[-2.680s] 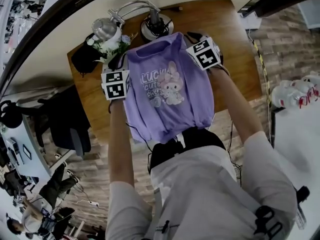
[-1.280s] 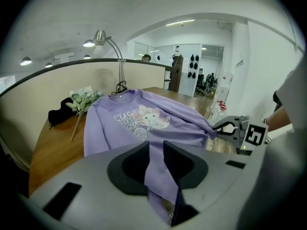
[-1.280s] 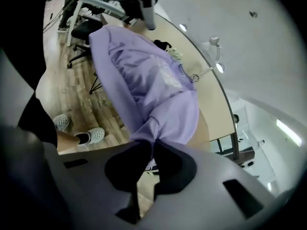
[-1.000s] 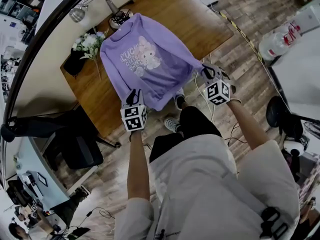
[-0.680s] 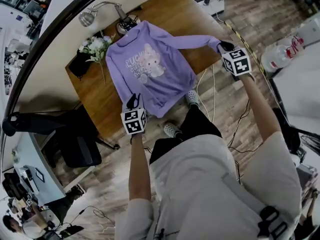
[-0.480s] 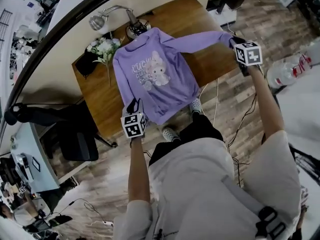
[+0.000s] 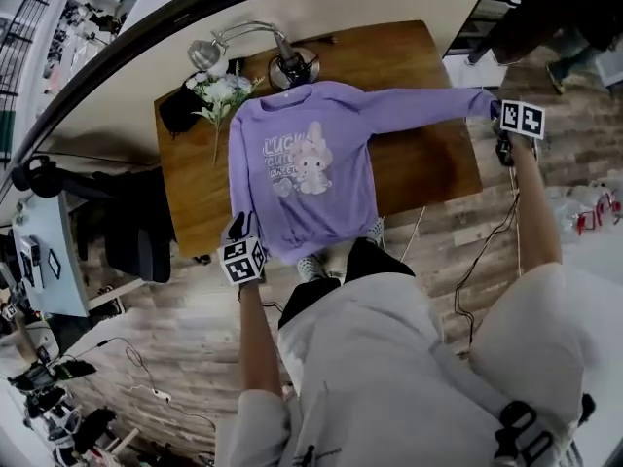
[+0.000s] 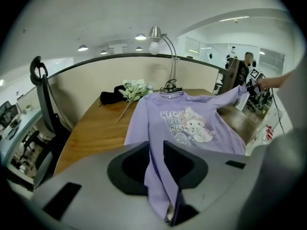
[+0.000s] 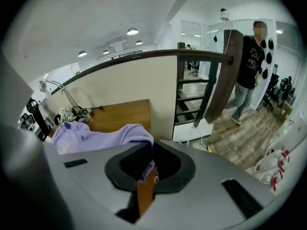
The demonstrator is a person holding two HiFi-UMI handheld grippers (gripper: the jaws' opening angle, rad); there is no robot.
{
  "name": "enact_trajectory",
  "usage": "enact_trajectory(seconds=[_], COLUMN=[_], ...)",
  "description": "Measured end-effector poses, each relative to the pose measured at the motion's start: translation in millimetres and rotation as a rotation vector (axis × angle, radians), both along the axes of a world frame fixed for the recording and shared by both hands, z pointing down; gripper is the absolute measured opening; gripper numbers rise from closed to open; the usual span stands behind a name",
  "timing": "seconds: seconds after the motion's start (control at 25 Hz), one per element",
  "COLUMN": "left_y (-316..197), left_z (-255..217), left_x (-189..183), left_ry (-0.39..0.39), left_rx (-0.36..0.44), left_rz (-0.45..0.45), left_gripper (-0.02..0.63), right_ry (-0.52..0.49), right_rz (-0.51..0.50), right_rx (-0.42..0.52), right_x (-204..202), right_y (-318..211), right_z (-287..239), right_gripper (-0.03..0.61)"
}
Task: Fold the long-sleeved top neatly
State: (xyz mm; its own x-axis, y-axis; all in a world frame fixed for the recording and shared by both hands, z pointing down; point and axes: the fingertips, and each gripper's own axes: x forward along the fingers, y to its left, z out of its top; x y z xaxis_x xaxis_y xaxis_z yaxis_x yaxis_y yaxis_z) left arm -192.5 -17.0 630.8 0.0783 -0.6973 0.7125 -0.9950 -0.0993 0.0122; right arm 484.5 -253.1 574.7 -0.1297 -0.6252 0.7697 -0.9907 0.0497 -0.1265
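Note:
The purple long-sleeved top (image 7: 307, 163) lies front-up on the wooden table (image 7: 428, 168), its printed rabbit showing and its hem hanging over the near edge. My right gripper (image 7: 498, 115) is off the table's right end, shut on the cuff of the sleeve (image 7: 419, 105), which stretches straight out to the right. The right gripper view shows that purple cuff (image 9: 112, 135) pinched in the right gripper (image 9: 149, 158). My left gripper (image 7: 237, 227) is at the near left corner, shut on the other sleeve's end; in its own view the left gripper (image 8: 156, 150) pinches a strip of the top (image 8: 187, 126).
A desk lamp (image 7: 212, 52) with its round base (image 7: 292, 66), white flowers (image 7: 222, 90) and a black object (image 7: 178, 110) stand along the table's far edge. A black chair (image 7: 127, 227) is at the left. Cables trail on the floor. A person (image 9: 249, 71) stands beyond the partition.
My right gripper has swung far out to the right with the sleeve cuff, pulling that sleeve straight across the table. The left gripper has shifted a little, still holding its sleeve end.

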Motion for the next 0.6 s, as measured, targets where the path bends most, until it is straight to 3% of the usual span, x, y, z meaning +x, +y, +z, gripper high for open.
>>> enact_trajectory(seconds=[0.28,0.44,0.6], left_y=[34,51,66], left_z=[21,30,40], left_x=[-12,-23,-37], left_ry=[0.012,0.008,0.024], left_rx=[-0.048,-0.064,-0.076], left_rz=[-0.156,-0.199,-0.221], left_gripper=[0.1,0.101,0.101], right_ry=[0.037,0.054,0.057], right_rz=[-0.026,-0.01,0.02], right_rx=[-0.166,-0.207,-0.21], right_x=[14,26,40], right_y=[-2,8,19], right_z=[79,92,83], right_gripper=[0.055,0.11,0.115])
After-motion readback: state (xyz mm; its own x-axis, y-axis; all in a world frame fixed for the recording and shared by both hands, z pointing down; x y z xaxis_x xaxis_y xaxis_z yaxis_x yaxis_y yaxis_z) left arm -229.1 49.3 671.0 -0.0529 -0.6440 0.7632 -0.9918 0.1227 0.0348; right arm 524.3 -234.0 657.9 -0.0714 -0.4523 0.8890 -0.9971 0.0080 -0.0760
